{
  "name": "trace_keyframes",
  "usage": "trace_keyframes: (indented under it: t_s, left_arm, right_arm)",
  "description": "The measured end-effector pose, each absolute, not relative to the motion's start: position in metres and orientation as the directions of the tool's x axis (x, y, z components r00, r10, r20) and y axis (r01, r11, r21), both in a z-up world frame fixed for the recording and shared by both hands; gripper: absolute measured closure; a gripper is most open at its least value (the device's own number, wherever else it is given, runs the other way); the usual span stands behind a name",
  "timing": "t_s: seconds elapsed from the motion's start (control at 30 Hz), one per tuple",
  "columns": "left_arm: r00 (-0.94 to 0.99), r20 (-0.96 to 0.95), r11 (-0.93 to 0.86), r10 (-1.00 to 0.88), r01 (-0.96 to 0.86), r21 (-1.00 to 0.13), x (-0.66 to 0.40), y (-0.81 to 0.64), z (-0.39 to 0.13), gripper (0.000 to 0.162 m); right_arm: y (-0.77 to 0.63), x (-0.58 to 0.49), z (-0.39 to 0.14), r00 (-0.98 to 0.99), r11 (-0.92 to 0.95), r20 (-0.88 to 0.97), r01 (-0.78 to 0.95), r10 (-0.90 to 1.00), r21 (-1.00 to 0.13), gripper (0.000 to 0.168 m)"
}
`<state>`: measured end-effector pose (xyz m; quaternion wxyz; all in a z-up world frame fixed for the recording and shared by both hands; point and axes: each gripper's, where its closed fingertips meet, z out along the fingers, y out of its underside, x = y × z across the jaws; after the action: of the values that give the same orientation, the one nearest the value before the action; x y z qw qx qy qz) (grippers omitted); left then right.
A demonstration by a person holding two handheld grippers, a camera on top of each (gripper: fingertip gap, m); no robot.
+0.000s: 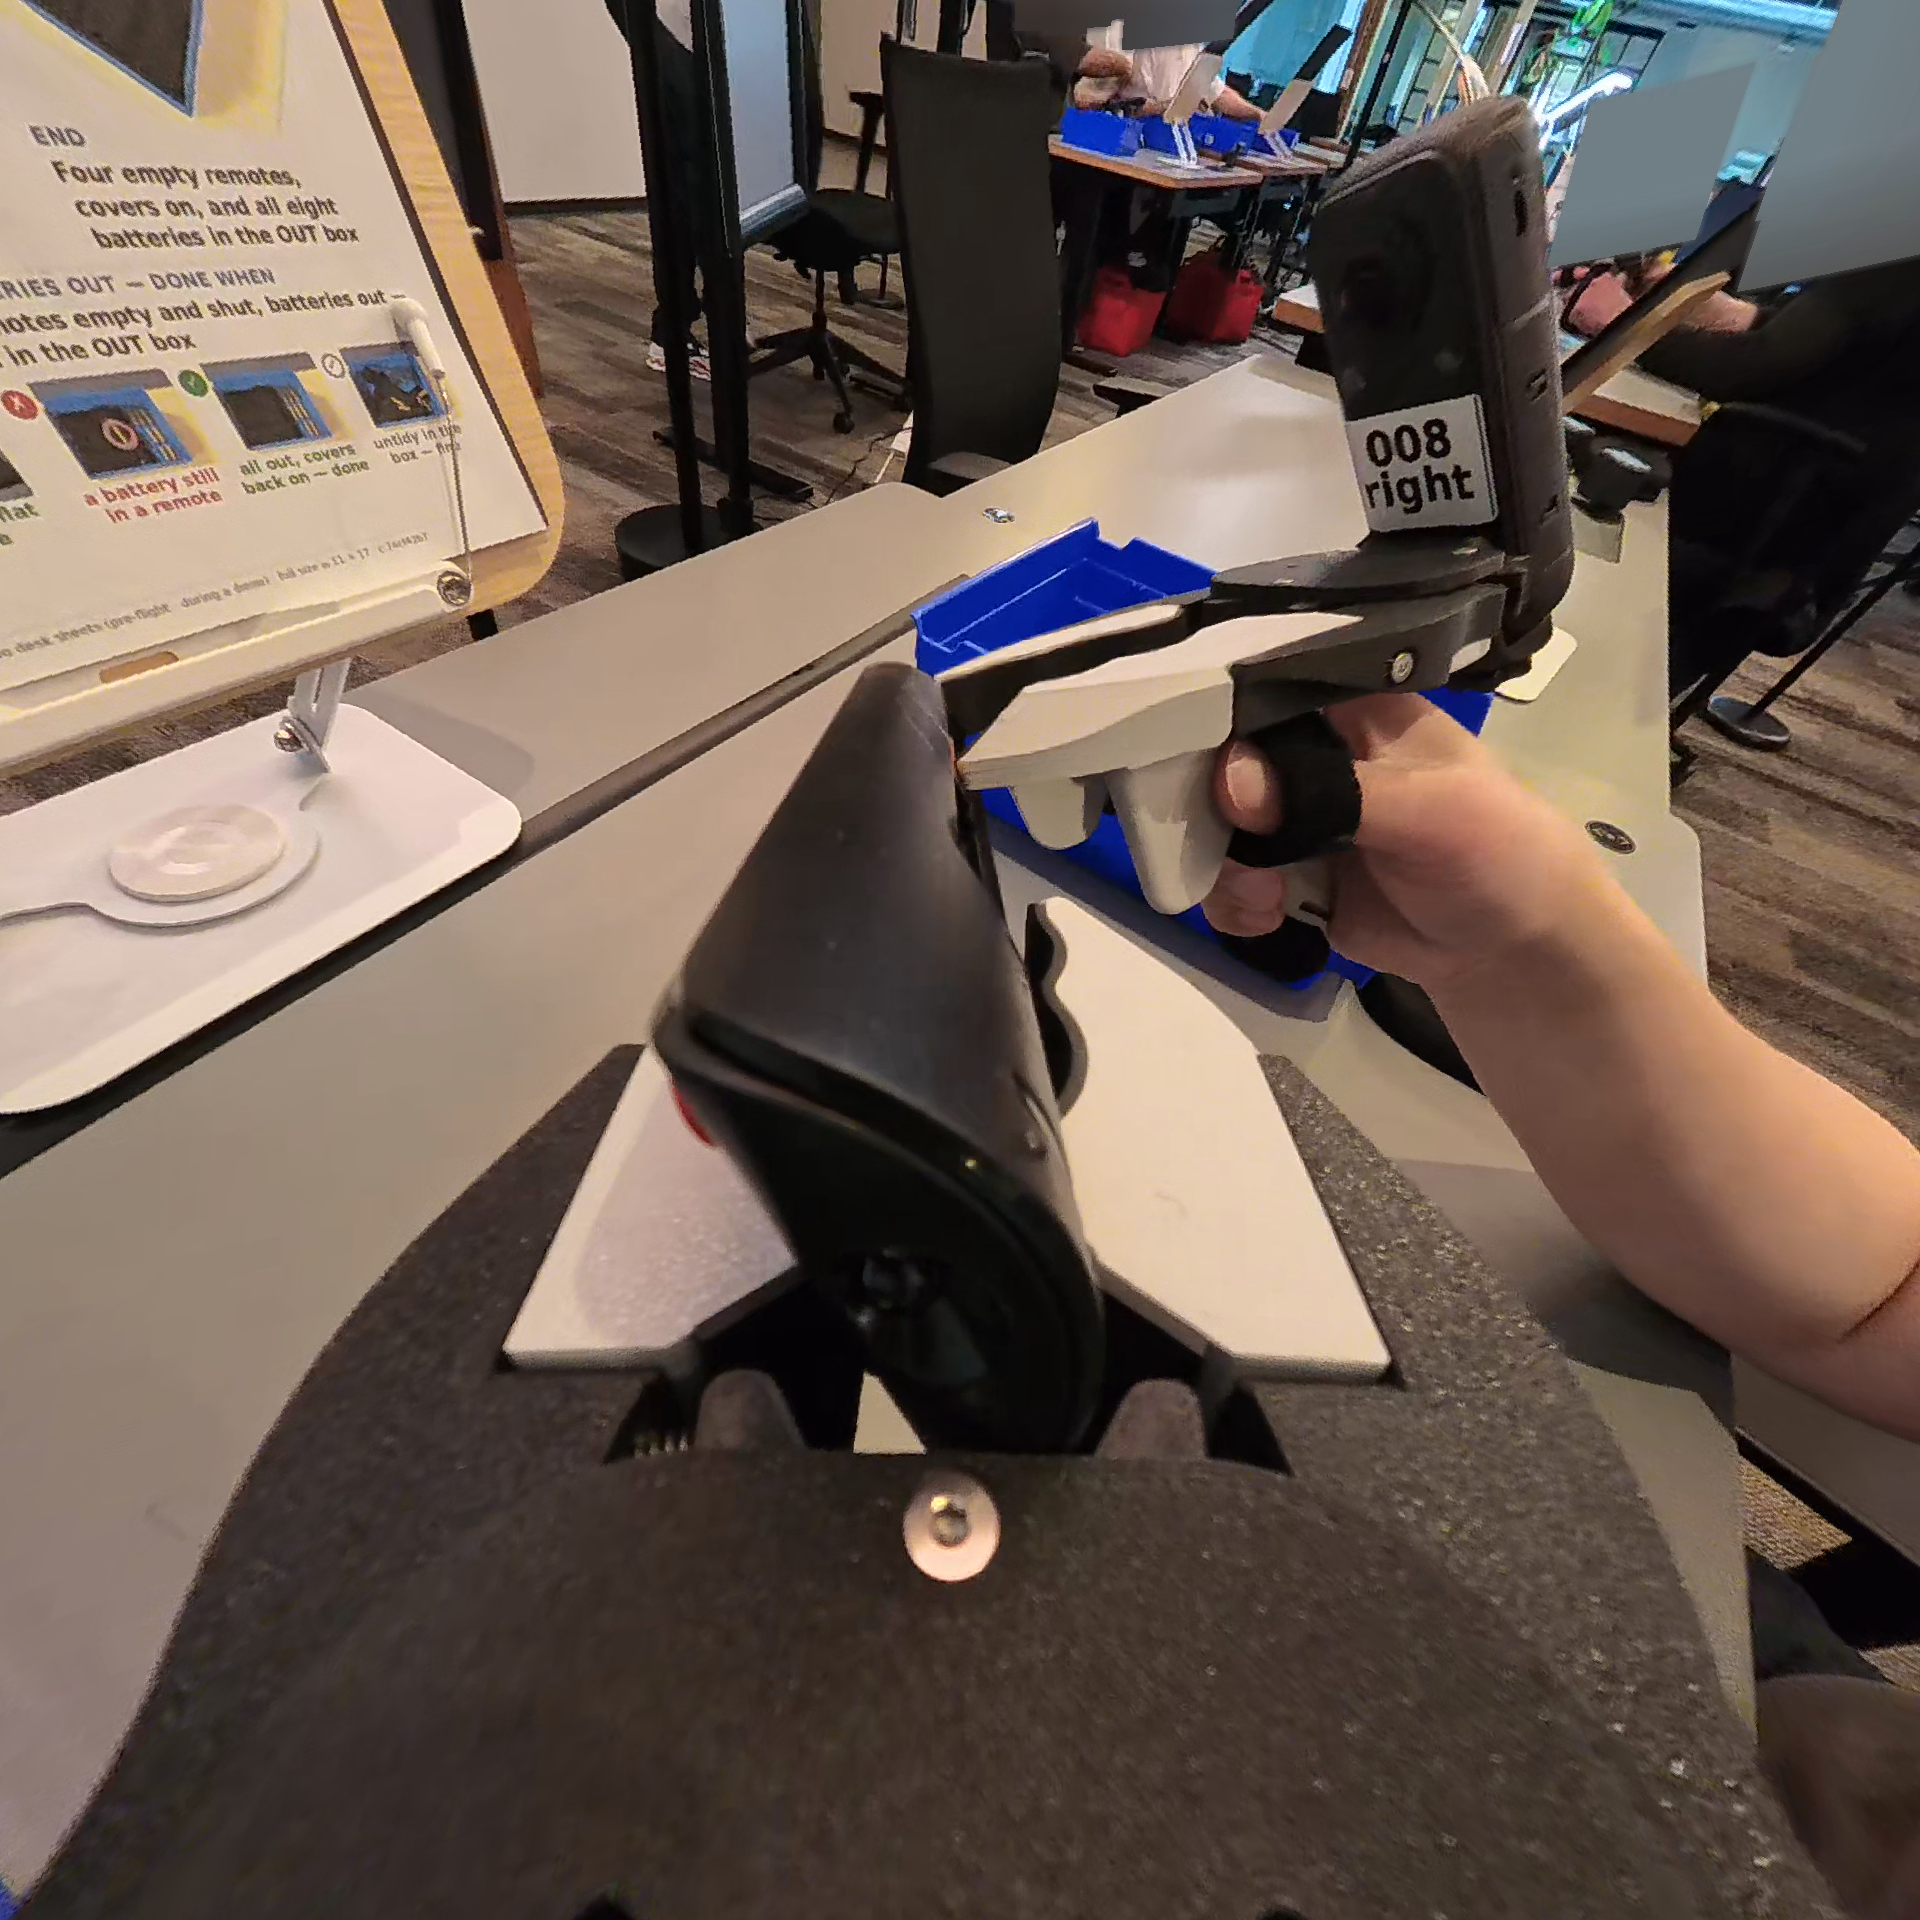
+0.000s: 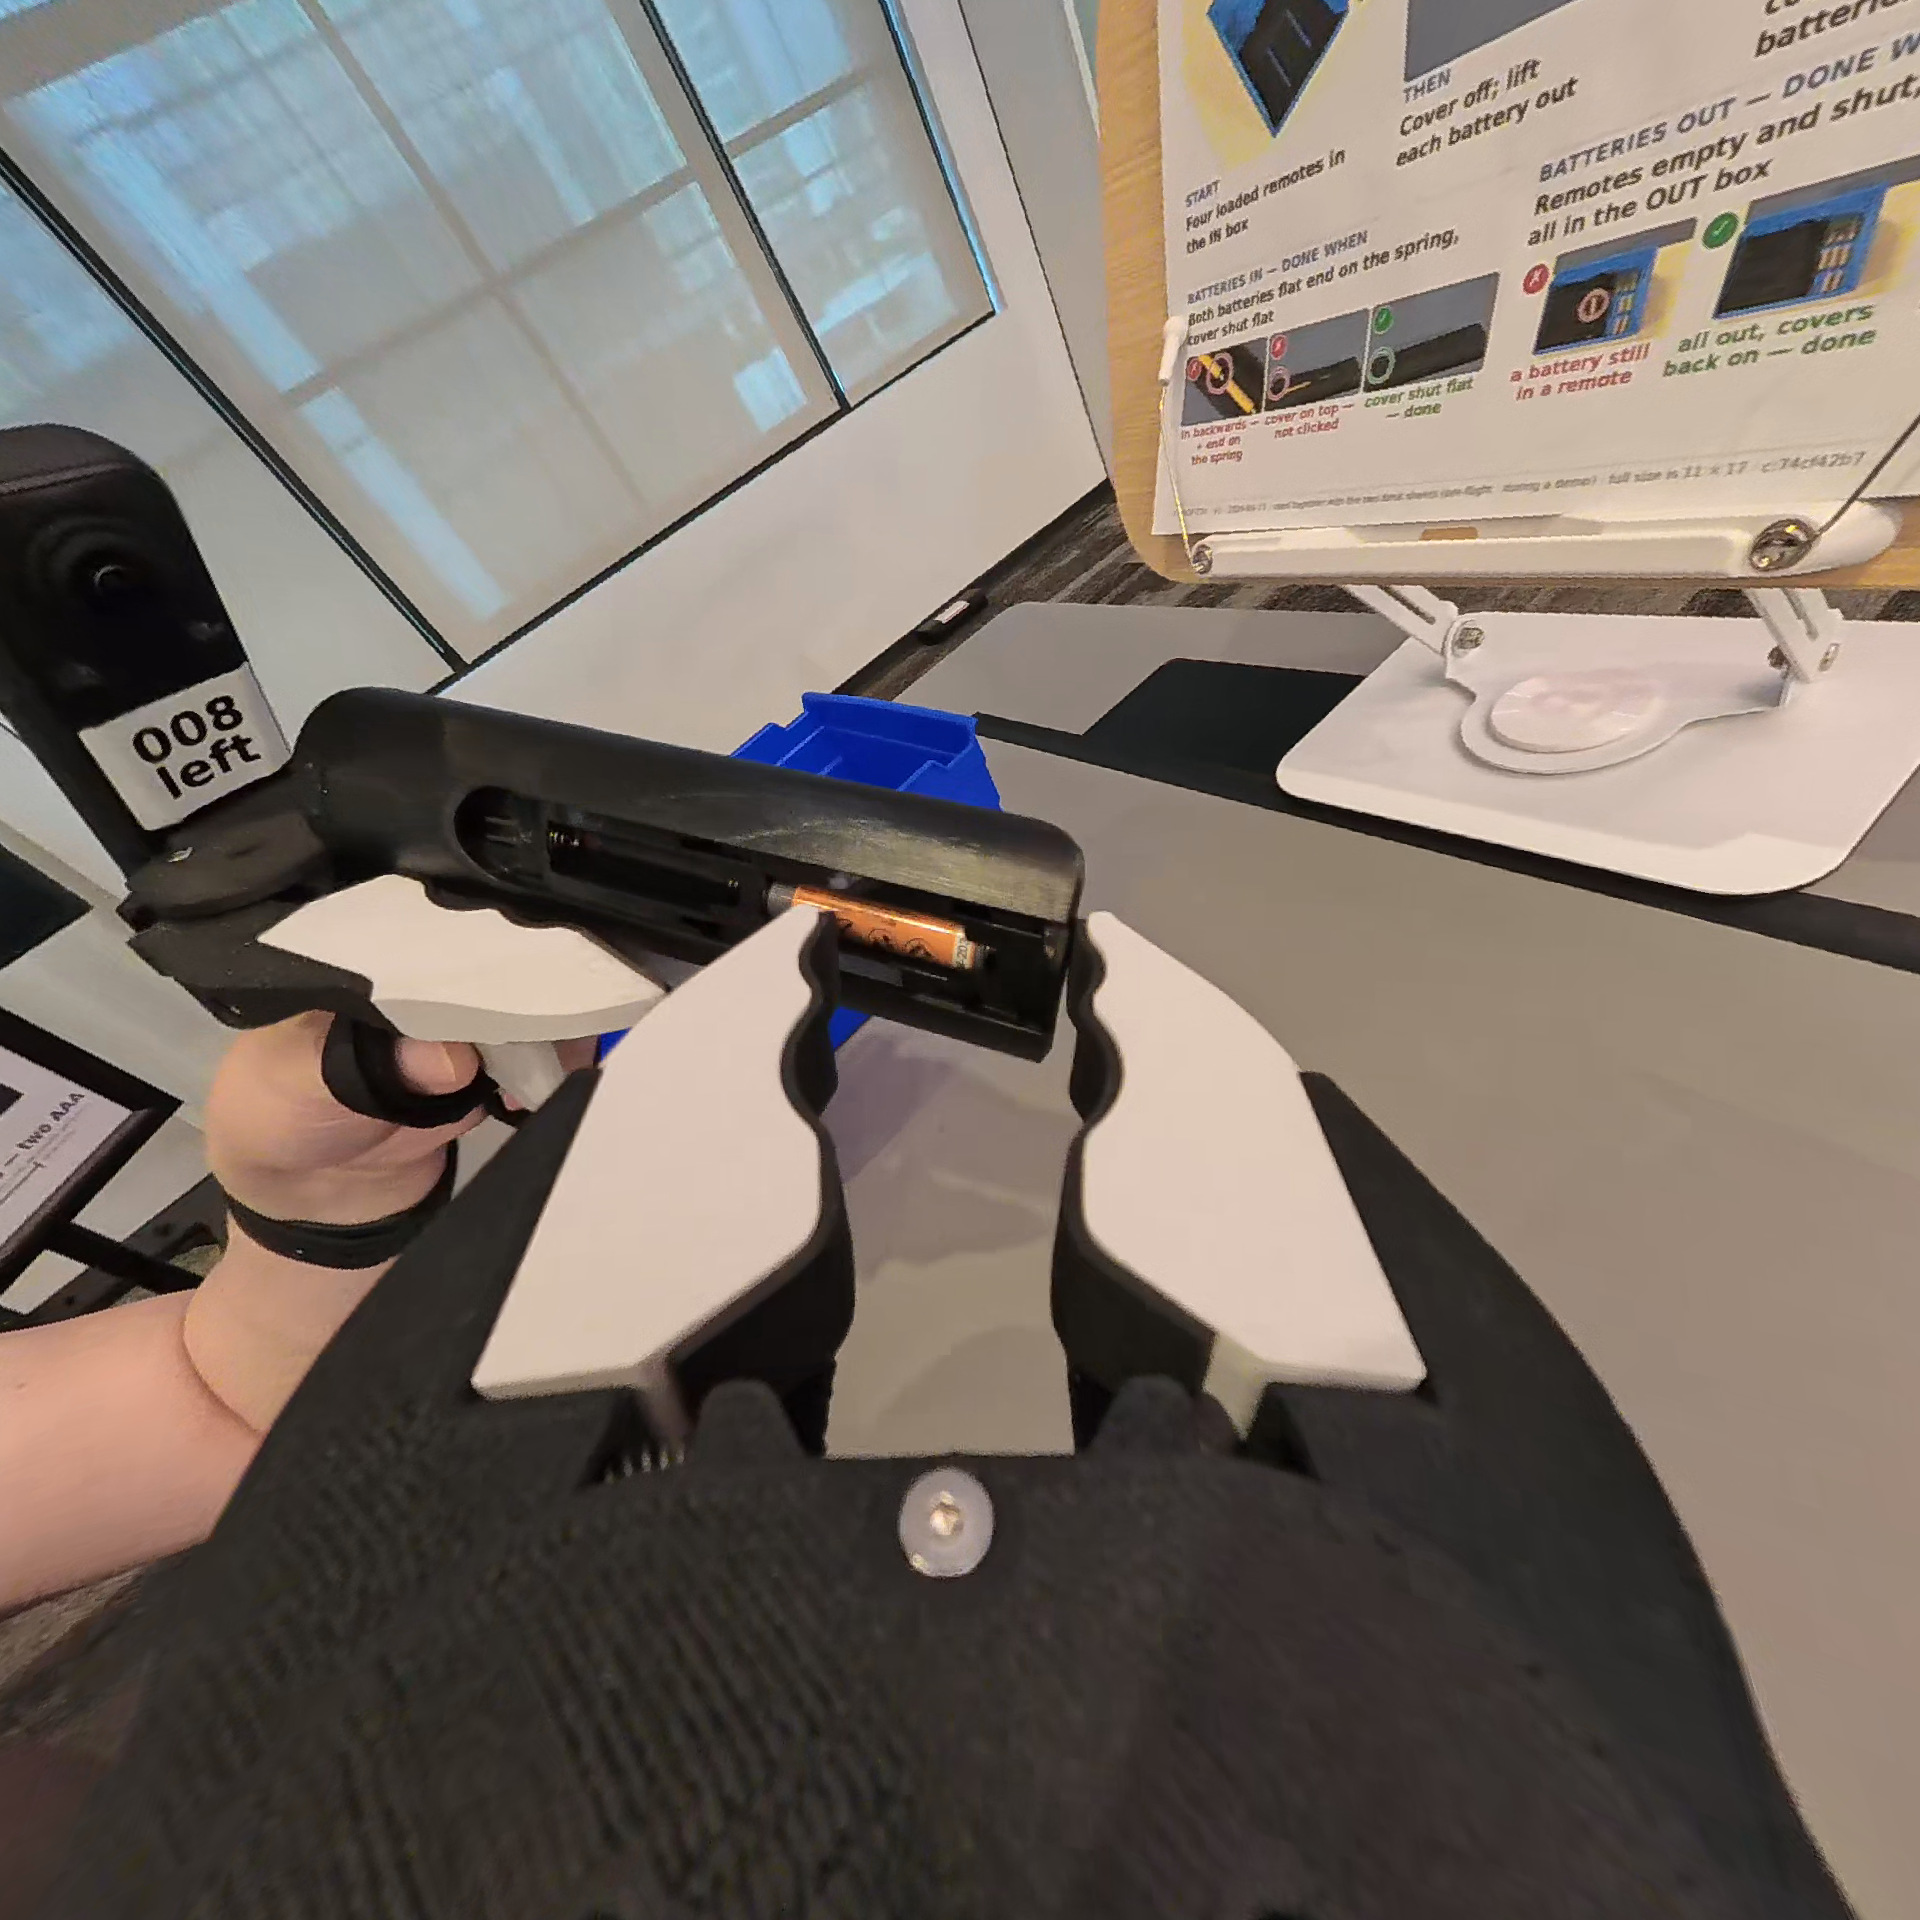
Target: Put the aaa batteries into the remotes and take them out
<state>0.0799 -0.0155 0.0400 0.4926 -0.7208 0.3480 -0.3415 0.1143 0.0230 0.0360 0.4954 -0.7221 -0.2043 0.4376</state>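
- Left gripper [image 1: 935, 1049] is clamped on a black remote [image 1: 883, 997]; its white fingers [image 1: 1174, 1164] press the remote body from both sides and hold it off the tabletop [image 1: 343, 1091].
- Right gripper [image 2: 945, 940] has its jaws apart, with nothing between them; its fingertips sit just in front of the remote's [image 2: 686, 821] open battery compartment.
- Battery compartment [image 2: 769, 894] faces the right wrist view with the cover off. One orange AAA battery [image 2: 883, 928] lies in the slot nearest the remote's free end; the slot beside it appears dark.
- In the left wrist view, the right gripper [image 1: 961, 727] shows farther off, its fingertips at the remote's far end; whether they touch cannot be told.
- Each gripper is held by a person's hand [image 1: 1382, 831], with black straps around the fingers.
- Blue bin [image 1: 1049, 603] stands on the tabletop behind the remote; its contents are not visible.
- Instruction sheet [image 2: 1538, 260] on a wooden board rests on a white stand [image 2: 1621, 758] at the tabletop's far side.
- Office chairs [image 1: 966, 260] and other desks stand in the background.
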Motion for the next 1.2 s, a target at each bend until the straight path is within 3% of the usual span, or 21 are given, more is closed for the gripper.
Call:
trace_keyframes:
  t_s: [0.97, 1.2]
  left_arm:
    - [0.498, 0.092, -0.215, -0.862, -0.196, -0.957, 0.08, -0.023, 0.047, 0.136]
    - [0.543, 0.031, -0.194, -0.839, -0.246, -0.95, 0.079, -0.019, 0.042, 0.136]
  right_arm:
    - [0.014, 0.121, 0.041, 0.432, -0.435, -0.427, -0.088, 0.794, -0.896, 0.139]
    - [0.022, 0.124, 0.033, 0.524, -0.388, -0.342, -0.025, 0.78, -0.921, 0.148]
